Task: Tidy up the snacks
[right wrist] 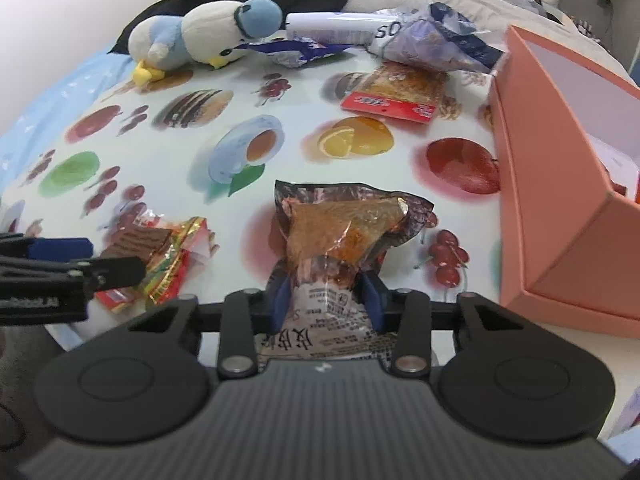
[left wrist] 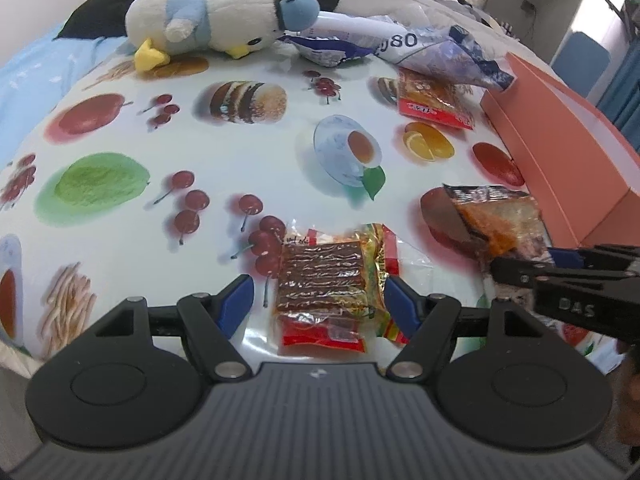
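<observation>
**Right jaws pinch the brown pouch; left jaws straddle the strip pack**

Nearest the right wrist camera, the right hand-held gripper [right wrist: 326,300] has its blue pads pressed against the printed lower end of a brown pouch [right wrist: 344,236], whose plastic is drawn in between them. Its near end runs under the gripper body and is hidden there; the print on it is too small to read. The pouch lies on the bench [right wrist: 192,136], which wears a cloth printed with fruit, cake and cups.

In the left wrist view, the left hand-held gripper [left wrist: 318,304] stands wide, one pad on each side of a clear strip pack [left wrist: 324,292] of dark ribbed strips. The left pad is clear of the pack; the right one is just beside, or touching, a crinkled yellow wrapper edge, and I cannot tell which.

A pink box [right wrist: 560,168] sits open at the bench's right edge, cut off by the frame, so its contents are barely visible. Farther back lies a red-edged packet [right wrist: 396,92], partly under a crumpled blue-and-white bag [right wrist: 436,40]. A plush bird [left wrist: 216,20] lies on its side at the far left, dark fabric behind it.
</observation>
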{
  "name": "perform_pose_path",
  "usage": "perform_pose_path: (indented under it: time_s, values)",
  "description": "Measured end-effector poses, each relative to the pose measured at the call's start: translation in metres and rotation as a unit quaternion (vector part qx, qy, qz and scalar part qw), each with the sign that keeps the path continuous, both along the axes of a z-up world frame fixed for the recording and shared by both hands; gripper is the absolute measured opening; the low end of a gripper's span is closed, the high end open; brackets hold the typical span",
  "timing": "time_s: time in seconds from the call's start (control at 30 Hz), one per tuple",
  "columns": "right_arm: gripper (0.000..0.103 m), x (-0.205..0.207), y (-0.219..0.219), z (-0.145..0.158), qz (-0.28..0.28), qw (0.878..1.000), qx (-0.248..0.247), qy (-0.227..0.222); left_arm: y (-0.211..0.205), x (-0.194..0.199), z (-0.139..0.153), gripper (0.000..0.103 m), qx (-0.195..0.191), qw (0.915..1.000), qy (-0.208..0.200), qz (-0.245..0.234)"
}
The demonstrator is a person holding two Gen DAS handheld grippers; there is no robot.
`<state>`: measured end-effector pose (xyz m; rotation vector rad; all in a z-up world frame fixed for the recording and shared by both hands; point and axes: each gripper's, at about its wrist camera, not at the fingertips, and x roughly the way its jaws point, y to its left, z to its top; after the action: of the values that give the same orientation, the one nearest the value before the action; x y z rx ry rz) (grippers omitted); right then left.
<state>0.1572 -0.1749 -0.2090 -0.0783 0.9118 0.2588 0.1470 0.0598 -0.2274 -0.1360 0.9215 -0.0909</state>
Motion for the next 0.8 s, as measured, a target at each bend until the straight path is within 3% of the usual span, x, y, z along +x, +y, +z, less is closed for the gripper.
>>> perform_pose_path:
  time_s: [0.57, 0.63, 0.8]
  values:
    - [0.041, -0.029, -0.019, 0.003, -0.017, 1.0, 0.011, 0.016, -0.014, 0.008, -0.013, 0.075, 0.056, 0.9981, -0.002, -0.025]
    - [0.041, -0.028, -0.021, 0.001, -0.022, 1.0, 0.014, 0.019, -0.016, 0.009, -0.013, 0.066, 0.061, 0.9978, -0.002, -0.028]
    - [0.041, -0.028, -0.023, 0.001, -0.025, 0.999, 0.015, 0.017, -0.023, 0.009, -0.012, 0.061, 0.068, 0.9972, -0.003, -0.03]
